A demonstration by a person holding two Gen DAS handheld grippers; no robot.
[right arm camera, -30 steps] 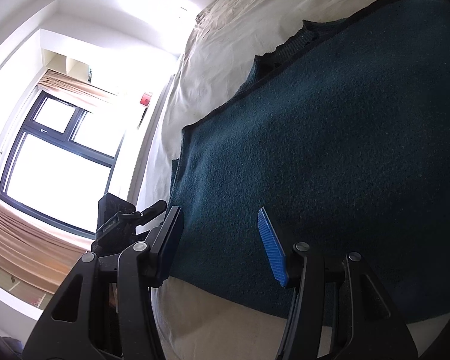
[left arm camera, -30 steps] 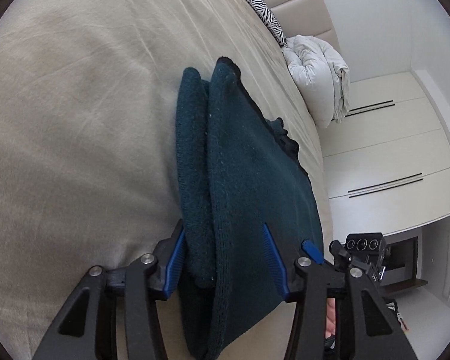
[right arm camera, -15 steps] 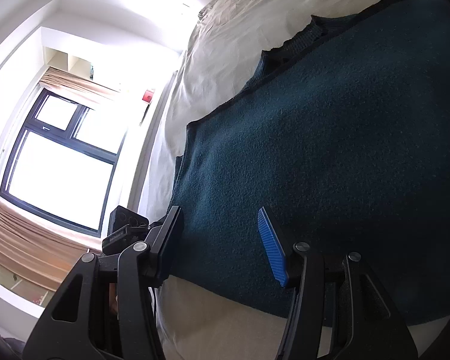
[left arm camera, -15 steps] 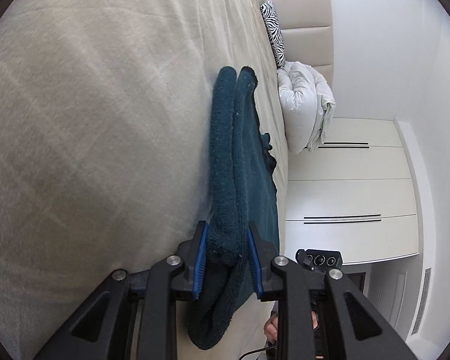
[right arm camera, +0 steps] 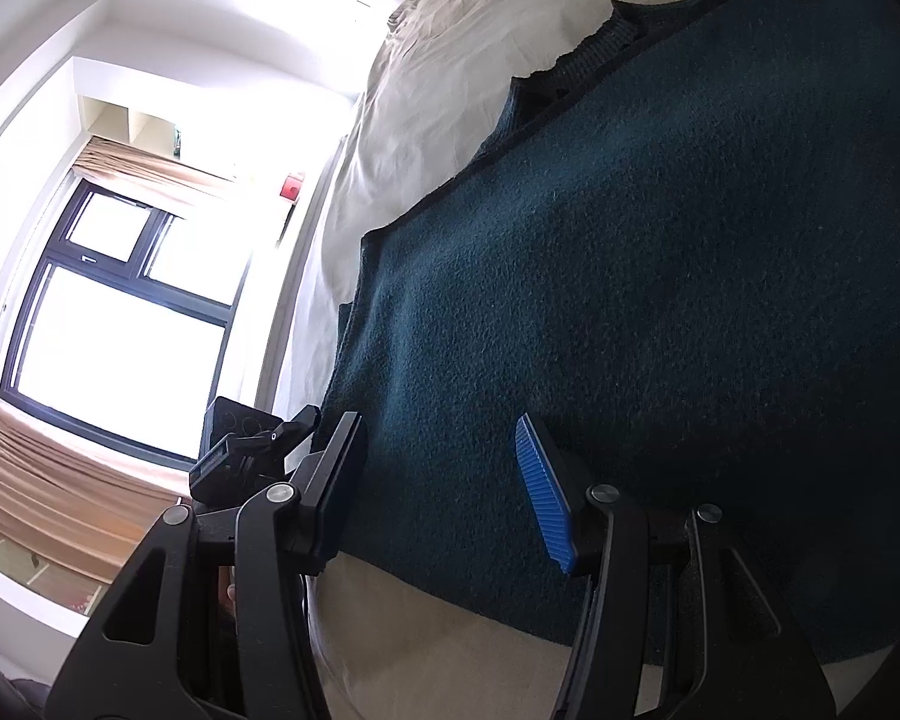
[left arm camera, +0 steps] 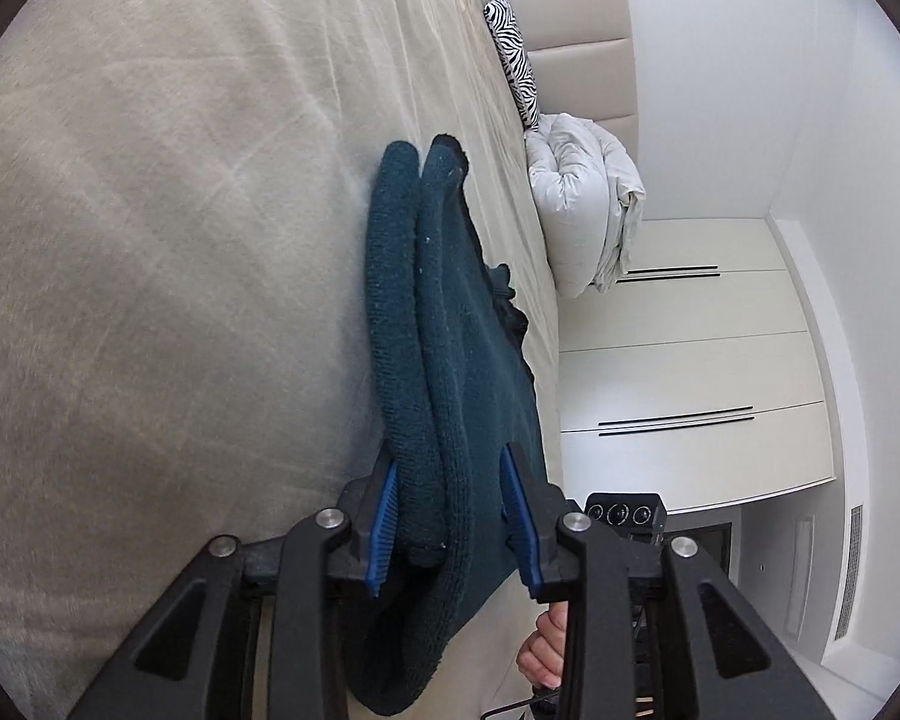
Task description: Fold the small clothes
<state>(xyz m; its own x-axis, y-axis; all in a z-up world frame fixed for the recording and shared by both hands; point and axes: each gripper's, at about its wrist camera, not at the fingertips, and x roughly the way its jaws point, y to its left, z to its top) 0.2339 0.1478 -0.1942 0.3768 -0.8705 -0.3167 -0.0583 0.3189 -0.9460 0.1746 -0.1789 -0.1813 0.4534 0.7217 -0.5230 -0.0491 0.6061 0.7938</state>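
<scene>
A dark teal knitted garment [left arm camera: 450, 360] lies folded on the beige bed [left arm camera: 150, 240]. In the left wrist view its doubled edge runs between the blue pads of my left gripper [left arm camera: 450, 516]; the jaws stand a little apart around the fabric, loosely. In the right wrist view the garment [right arm camera: 630, 270] spreads flat across the bed. My right gripper [right arm camera: 444, 492] is open, its jaws wide apart above the garment's near edge, holding nothing.
A zebra-print pillow [left arm camera: 513, 60] and a bundled white duvet [left arm camera: 582, 204] lie at the bed's head. White wardrobe doors [left arm camera: 690, 360] stand beyond the bed. A window with curtains [right arm camera: 120, 330] is at the left of the right wrist view.
My left gripper closed on the folded edge half a second ago and has now opened slightly. The right gripper stayed open and barely moved.
</scene>
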